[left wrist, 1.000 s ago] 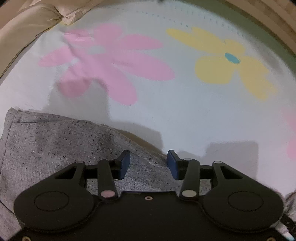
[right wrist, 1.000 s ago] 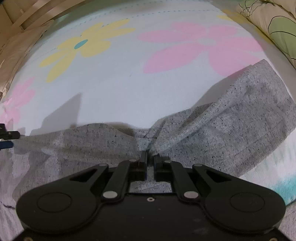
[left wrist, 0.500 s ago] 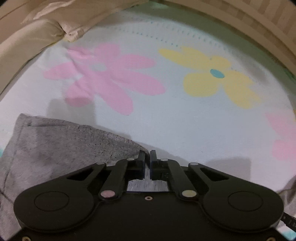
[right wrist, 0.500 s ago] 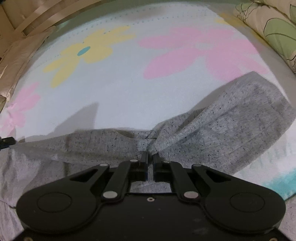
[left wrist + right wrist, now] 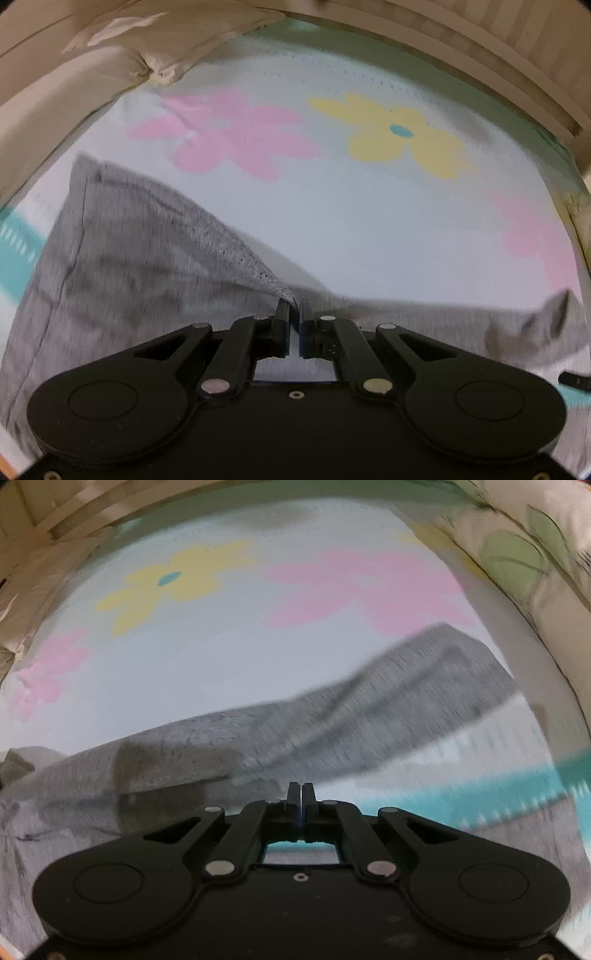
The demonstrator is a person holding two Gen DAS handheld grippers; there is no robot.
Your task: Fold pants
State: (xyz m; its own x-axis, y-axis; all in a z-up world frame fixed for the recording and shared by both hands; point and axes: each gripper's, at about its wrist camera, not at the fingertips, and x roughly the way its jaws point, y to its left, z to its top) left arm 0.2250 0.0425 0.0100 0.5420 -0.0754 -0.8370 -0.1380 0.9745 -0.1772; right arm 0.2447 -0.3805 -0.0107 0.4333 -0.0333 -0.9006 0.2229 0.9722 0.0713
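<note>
**Both claws pinched on the pants over the bed**

I see the bed sheet (image 5: 369,229) filling most of both views, pale with big printed flowers: a pink flower (image 5: 229,136) and a yellow flower (image 5: 402,136) at the far side in the left view. A teal band (image 5: 461,794) crosses the sheet near the right claw. A beige pillow (image 5: 74,85) sits at the far left of the left view, and a leaf-print pillow (image 5: 524,550) at the far right of the right view. A wooden bed frame (image 5: 498,48) curves along the far edge.

The grey pants (image 5: 129,266) lie on the near part of the sheet. In the left view the cloth spreads wide to the left and runs in a strip to the right, rising to a peak at the claw. In the right view the pants (image 5: 258,738) stretch from near left up to far right, blurred.

My left claw (image 5: 294,306) is narrow, clamped on a raised fold of the pants. My right claw (image 5: 301,790) is pressed together at the near edge of the pants; the blur stops me seeing the cloth between its tips clearly, but the fabric runs right to them.
</note>
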